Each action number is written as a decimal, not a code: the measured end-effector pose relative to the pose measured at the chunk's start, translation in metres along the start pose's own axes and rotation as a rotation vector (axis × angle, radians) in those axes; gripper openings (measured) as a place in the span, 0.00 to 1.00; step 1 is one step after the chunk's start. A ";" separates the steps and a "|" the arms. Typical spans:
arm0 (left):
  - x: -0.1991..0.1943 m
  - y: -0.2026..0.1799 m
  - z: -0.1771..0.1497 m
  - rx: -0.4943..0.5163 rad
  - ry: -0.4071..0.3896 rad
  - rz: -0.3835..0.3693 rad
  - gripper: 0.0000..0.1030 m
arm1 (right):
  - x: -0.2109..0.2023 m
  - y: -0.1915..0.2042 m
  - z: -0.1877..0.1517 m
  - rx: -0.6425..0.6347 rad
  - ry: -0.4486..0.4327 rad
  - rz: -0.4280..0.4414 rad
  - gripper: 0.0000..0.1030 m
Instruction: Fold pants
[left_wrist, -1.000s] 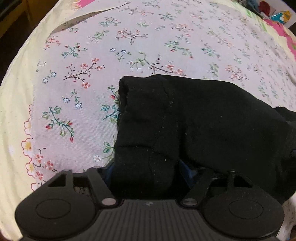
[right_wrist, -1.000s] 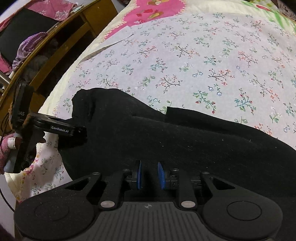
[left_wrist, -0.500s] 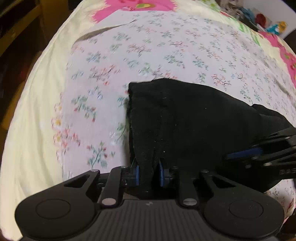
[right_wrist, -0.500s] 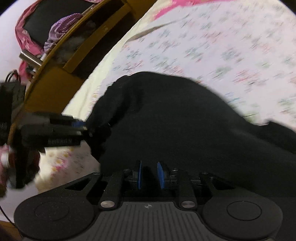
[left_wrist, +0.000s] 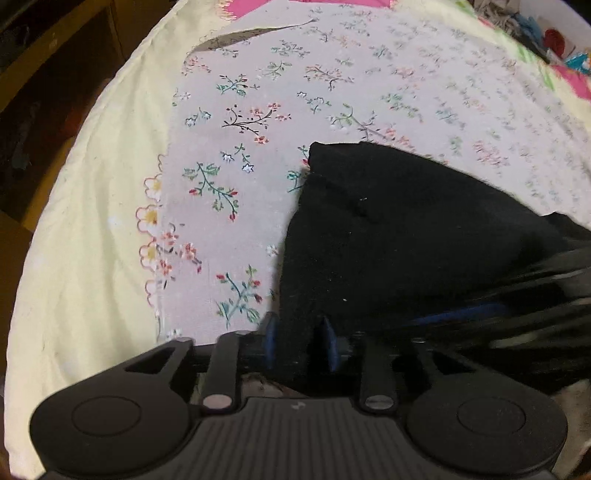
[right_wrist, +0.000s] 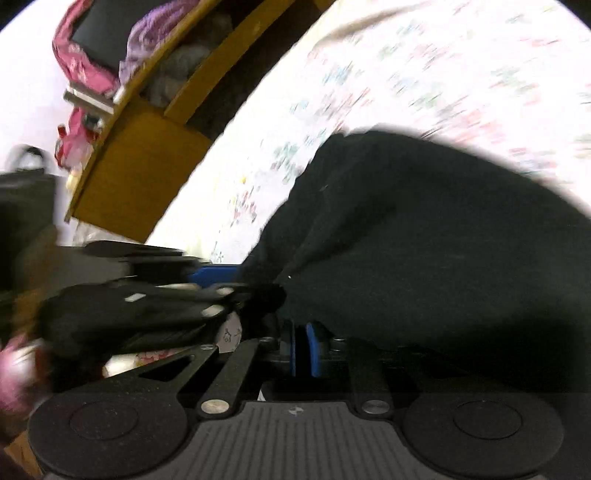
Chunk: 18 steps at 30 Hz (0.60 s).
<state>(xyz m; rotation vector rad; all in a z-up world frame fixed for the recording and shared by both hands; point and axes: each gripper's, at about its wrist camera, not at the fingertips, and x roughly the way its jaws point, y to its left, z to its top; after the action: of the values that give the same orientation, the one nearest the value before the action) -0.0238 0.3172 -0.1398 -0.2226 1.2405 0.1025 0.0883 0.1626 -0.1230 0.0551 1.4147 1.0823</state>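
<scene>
Both hand-held grippers, left (left_wrist: 299, 345) and right (right_wrist: 303, 349), pinch black pants (left_wrist: 406, 236).

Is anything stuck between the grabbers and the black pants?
No. Both already pinch the pants: the left gripper has black cloth between its blue pads, and so does the right gripper. Nothing else sits between them.

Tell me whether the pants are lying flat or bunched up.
Bunched and partly lifted. The black pants rise in a gathered hump off the floral sheet, one edge pinched by the left gripper, another by the right gripper.
</scene>
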 end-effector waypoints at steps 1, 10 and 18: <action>0.002 -0.007 -0.001 0.039 -0.012 0.030 0.44 | -0.023 -0.005 -0.004 0.002 -0.032 -0.015 0.03; -0.032 -0.020 -0.004 0.006 -0.088 0.127 0.50 | -0.178 -0.105 -0.007 0.053 -0.161 -0.338 0.12; -0.046 -0.063 0.022 0.090 -0.182 0.187 0.50 | -0.151 -0.139 -0.013 0.077 0.069 -0.120 0.18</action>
<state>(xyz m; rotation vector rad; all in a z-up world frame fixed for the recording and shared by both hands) -0.0061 0.2625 -0.0830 -0.0175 1.0794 0.2229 0.1874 -0.0156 -0.0970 -0.0120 1.5023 0.9391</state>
